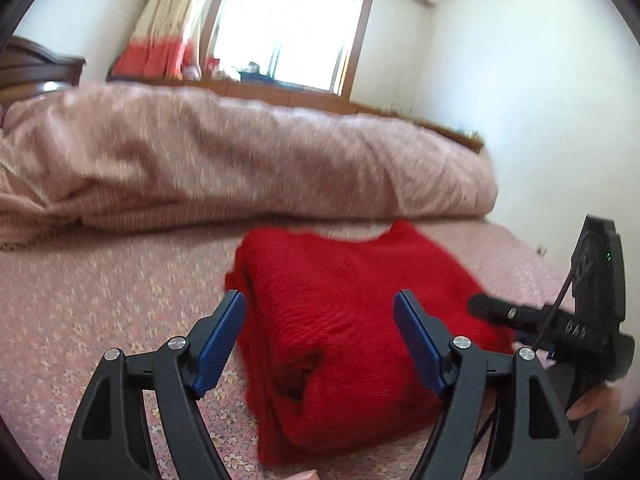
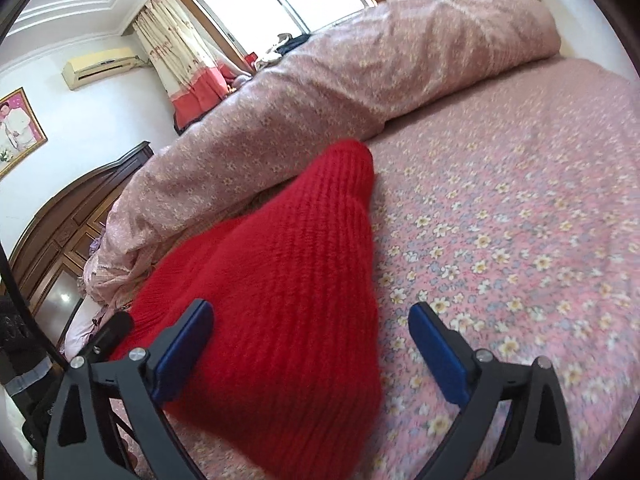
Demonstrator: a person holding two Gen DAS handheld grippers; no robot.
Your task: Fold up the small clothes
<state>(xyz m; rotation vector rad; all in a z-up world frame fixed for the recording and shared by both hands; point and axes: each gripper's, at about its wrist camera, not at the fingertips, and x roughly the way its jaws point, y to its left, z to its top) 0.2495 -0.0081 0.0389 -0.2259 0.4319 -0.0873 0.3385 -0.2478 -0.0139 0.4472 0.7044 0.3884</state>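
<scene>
Lying folded on the floral bedsheet [image 2: 520, 208] is a red knit sweater [image 1: 352, 320] — its long axis running from the camera toward the rolled pink quilt [image 1: 240, 160], which its far end is nearly touching. The left gripper [image 1: 320, 344] and right gripper [image 2: 312, 348] are hovering over its near end, jaws spread wide, grasping nothing.

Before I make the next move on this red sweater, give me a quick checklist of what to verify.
1. Left tool open: ok.
2. Right tool open: ok.
3. Neither tool gripping the red sweater: ok, fabric lies between open fingers.
4. Sweater already folded into a bundle: ok.
5. Sweater rests on the floral bedsheet: ok.
6. Clear of the rolled quilt: not ok, far edge meets it.
</scene>
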